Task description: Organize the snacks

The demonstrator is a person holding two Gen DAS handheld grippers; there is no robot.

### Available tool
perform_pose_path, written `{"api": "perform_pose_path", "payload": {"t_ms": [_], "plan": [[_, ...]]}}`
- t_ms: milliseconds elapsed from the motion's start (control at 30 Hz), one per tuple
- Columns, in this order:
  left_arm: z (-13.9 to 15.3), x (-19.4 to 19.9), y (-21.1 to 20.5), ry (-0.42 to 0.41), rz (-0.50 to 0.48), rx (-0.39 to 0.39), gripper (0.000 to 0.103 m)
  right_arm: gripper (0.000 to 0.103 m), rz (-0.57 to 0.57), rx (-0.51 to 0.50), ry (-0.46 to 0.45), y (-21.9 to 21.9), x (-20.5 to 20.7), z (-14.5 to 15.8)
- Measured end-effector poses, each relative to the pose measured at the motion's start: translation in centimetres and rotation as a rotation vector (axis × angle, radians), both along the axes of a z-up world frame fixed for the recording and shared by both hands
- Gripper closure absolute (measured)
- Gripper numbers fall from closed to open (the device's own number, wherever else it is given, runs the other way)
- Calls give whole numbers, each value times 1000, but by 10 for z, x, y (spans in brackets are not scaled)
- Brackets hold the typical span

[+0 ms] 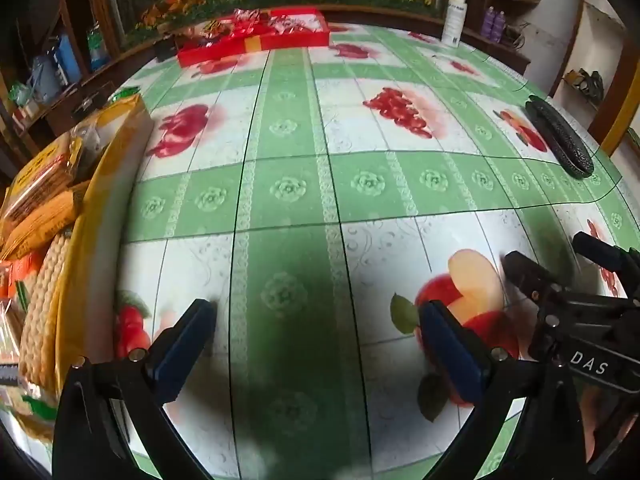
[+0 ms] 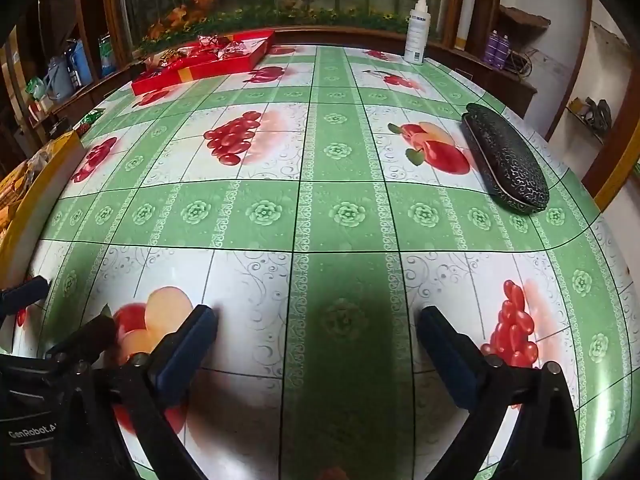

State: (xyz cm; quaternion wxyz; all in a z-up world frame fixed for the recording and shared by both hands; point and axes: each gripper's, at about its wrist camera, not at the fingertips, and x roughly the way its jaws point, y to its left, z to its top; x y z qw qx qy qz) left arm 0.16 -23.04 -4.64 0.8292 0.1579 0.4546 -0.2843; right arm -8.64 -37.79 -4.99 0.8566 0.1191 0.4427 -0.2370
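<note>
Leftward, yellow box (image 1: 116, 184) partly cropped

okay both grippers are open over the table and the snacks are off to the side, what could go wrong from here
1. The left gripper and right gripper hover side by side, both open and empty; they might collide when reaching.
2. The yellow cardboard box of packaged snacks sits at the table's left edge; a push could tip it off.
3. The shallow red tray of foil-wrapped sweets lies far across the green fruit-print tablecloth; a long reach may knock the black embossed glasses case.
</note>
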Motion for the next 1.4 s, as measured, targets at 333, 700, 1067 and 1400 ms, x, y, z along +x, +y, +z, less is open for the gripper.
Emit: {"api": "perform_pose_path", "payload": {"t_ms": [333,700,1067,1400], "plan": [[-1,7,-4,-32,-18,-29,0,1,-7,4,-14,-4,3,-1],[-1,9,-4,-38,-17,-38,0,1,-8,2,-14,-4,3,-1],[-1,9,-4,-39,-17,-38,0,1,-9,3,-14,-4,3,-1],[-1,9,-4,-39,-17,-38,0,1,-9,3,-14,-4,3,-1]]}}
